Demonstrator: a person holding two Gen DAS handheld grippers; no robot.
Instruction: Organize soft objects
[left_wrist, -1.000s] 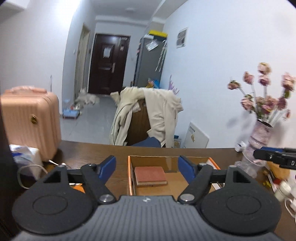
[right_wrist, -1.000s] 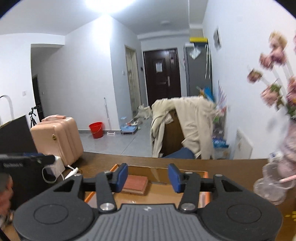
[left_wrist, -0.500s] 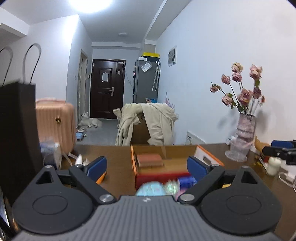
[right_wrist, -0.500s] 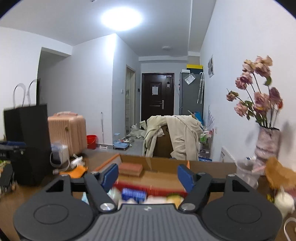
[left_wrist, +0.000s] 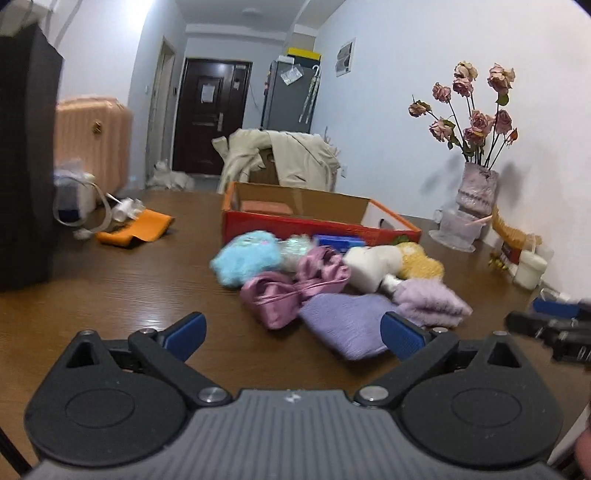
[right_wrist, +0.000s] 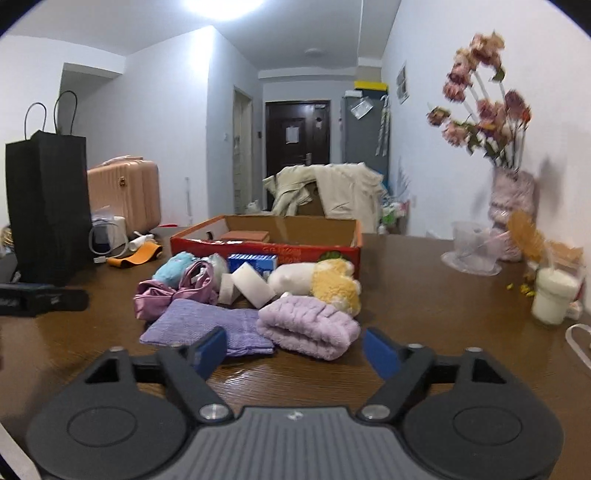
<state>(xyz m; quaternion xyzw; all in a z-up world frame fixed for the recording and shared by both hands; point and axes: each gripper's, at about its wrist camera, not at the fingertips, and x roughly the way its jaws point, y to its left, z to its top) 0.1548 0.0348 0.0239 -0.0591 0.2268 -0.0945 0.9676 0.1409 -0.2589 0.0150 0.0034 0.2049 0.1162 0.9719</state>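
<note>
Both views look forward across a dark wooden table toward a heap of soft things, with a shallow red and orange cardboard box just behind the heap. One brown block already lies in the box; everything else is still outside it.

Your left tool has its blue pads spreading, the jaws nearly at full width, with nothing between them. It hovers low over the table, just short of a flat lilac knitted cloth and a shiny pink satin bow. Behind these lie a fluffy blue plush, a white plush and a yellow fuzzy piece.

Your right tool is partly spread and empty. It sits just in front of a rolled pale-purple fluffy towel, with white sponge blocks and a small blue packet beyond.

Risks from here, as a judgement:
- The cloth lies flat, so pads coming in level may slide over it or only push it into the heap.
- The items touch and overlap, so pinching one may drag a neighbour along.
- The towel could unroll if caught by one layer.
- The two tools are near each other and could collide over the heap.
- To the right stand a vase of dried flowers, a clear cup and a white candle; a wide swing of the right tool could knock them.
</note>
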